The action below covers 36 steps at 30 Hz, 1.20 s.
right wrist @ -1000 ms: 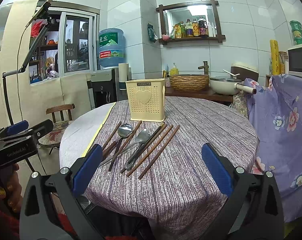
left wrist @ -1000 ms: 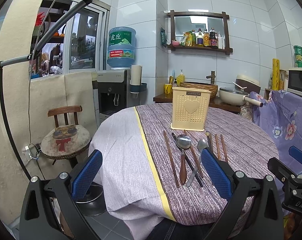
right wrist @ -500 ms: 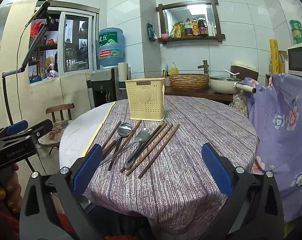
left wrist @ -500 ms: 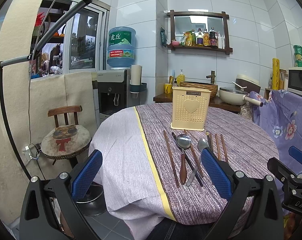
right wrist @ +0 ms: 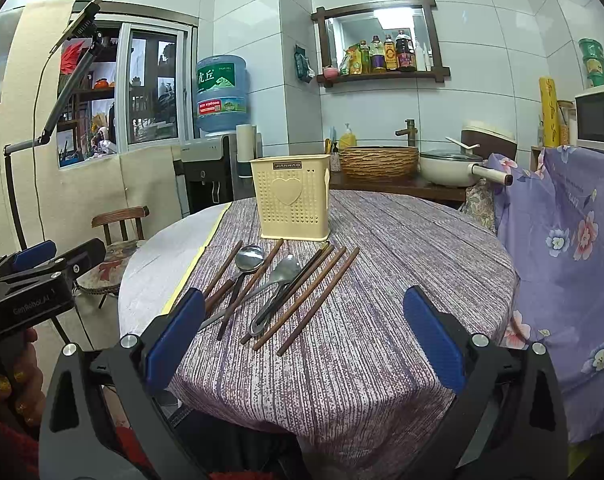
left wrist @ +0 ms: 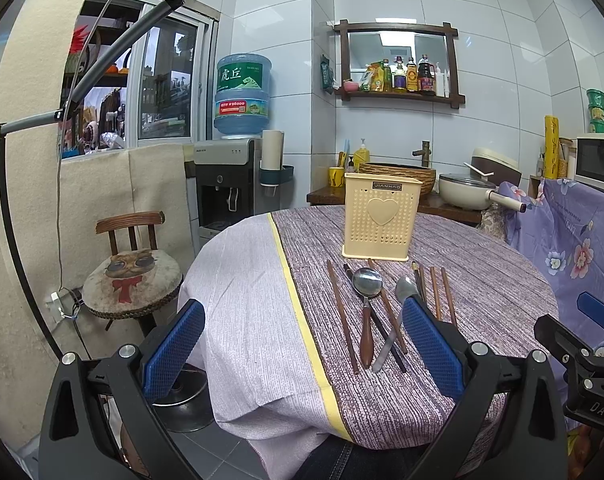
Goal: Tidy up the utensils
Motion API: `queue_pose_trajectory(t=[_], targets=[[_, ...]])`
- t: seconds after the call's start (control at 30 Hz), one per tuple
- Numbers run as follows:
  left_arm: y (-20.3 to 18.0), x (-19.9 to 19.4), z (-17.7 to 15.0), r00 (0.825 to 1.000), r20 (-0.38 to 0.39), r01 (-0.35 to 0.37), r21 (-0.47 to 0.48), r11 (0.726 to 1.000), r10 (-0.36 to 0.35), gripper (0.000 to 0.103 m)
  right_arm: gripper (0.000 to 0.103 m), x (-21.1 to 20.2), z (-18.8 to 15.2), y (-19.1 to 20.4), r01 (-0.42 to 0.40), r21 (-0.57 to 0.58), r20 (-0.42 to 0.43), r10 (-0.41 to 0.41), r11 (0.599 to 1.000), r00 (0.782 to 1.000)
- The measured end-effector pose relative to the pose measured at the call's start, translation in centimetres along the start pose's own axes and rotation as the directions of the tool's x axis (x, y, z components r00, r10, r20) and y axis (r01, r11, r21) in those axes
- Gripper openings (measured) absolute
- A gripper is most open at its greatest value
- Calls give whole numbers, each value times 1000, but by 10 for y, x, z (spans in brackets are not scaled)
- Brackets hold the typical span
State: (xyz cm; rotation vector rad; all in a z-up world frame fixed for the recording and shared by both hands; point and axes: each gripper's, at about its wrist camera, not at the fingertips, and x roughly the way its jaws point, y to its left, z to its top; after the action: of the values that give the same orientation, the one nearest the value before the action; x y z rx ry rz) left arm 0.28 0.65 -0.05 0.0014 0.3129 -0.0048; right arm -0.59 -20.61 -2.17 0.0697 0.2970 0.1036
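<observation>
A cream utensil holder point(left wrist: 379, 221) with a heart on its front stands upright on the round table; it also shows in the right wrist view point(right wrist: 289, 197). In front of it lie a wooden-handled spoon point(left wrist: 366, 305), a metal spoon point(right wrist: 281, 276) and several brown chopsticks point(right wrist: 318, 302), side by side. My left gripper point(left wrist: 302, 340) is open and empty, held at the table's near edge, short of the utensils. My right gripper point(right wrist: 302, 340) is open and empty, above the near edge, just short of the chopstick ends.
The table wears a purple striped cloth point(right wrist: 402, 280) with a white part on the left point(left wrist: 246, 288). A wooden chair with a cat cushion point(left wrist: 132, 276) stands left of the table. A floral purple cover point(right wrist: 566, 240) hangs at right. A counter with a basket and pot point(right wrist: 446, 166) lies behind.
Both grippers have edged very slightly toward the table. Nothing on the table has moved.
</observation>
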Motion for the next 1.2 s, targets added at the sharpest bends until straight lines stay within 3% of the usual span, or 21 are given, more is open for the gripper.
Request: queue_pose_trajectory(t=[0.93, 1.07, 1.2], targets=[[0, 7, -3, 1000, -14, 15, 19, 1000, -15, 98, 98, 12, -7, -1, 28, -16, -21, -28, 999, 999], [3, 34, -8, 996, -89, 35, 39, 999, -32, 98, 98, 38, -8, -15, 82, -10, -108, -83, 997, 991], [3, 65, -5, 984, -176, 29, 77, 997, -15, 98, 98, 78, -9, -36, 140, -15, -236, -140, 990, 962]])
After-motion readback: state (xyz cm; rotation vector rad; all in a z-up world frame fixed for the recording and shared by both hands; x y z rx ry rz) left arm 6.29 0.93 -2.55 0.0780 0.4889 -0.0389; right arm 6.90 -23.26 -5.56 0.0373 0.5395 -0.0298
